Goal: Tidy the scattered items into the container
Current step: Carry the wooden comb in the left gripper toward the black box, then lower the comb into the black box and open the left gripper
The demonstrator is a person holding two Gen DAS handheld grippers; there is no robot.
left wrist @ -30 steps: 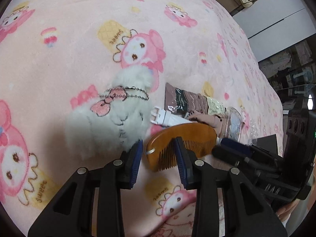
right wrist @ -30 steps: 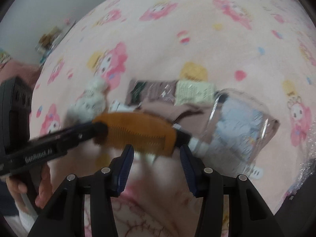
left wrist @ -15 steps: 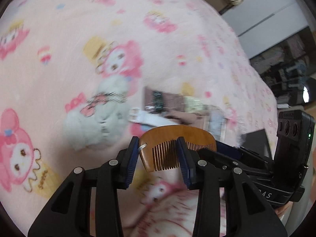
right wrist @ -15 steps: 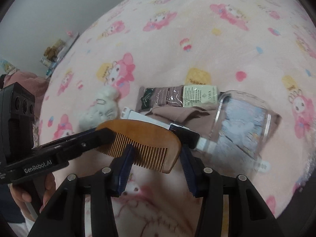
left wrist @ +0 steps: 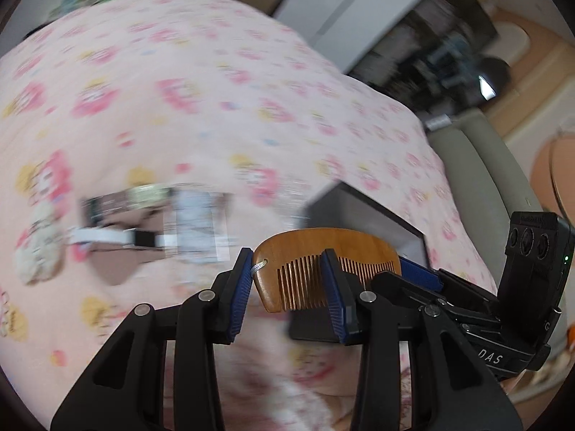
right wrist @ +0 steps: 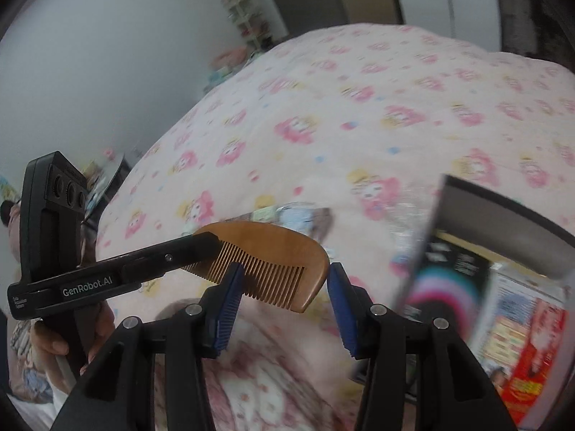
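Note:
A brown wooden comb (left wrist: 323, 262) is held in the air between my two grippers, above the pink blanket. My left gripper (left wrist: 291, 287) is shut on the comb's left end; from the right wrist view its black fingers (right wrist: 187, 248) clamp that end. The comb (right wrist: 273, 255) also shows there, its free end between the blue pads of my right gripper (right wrist: 284, 301), which do not visibly press it. The black container (left wrist: 363, 212) lies just beyond the comb; in the right wrist view (right wrist: 503, 215) it is at the right.
On the blanket to the left lie a fluffy white toy (left wrist: 39, 248), a white strap (left wrist: 104, 237), brown packets (left wrist: 118, 201) and a clear pouch (left wrist: 201, 219), all blurred. Printed boxes (right wrist: 521, 323) sit inside the container. A grey bed edge (left wrist: 478, 179) runs at the right.
The comb has been lifted off the blanket and carried right, toward the black container, which has come into both views. The toy and packets have slid away to the left.

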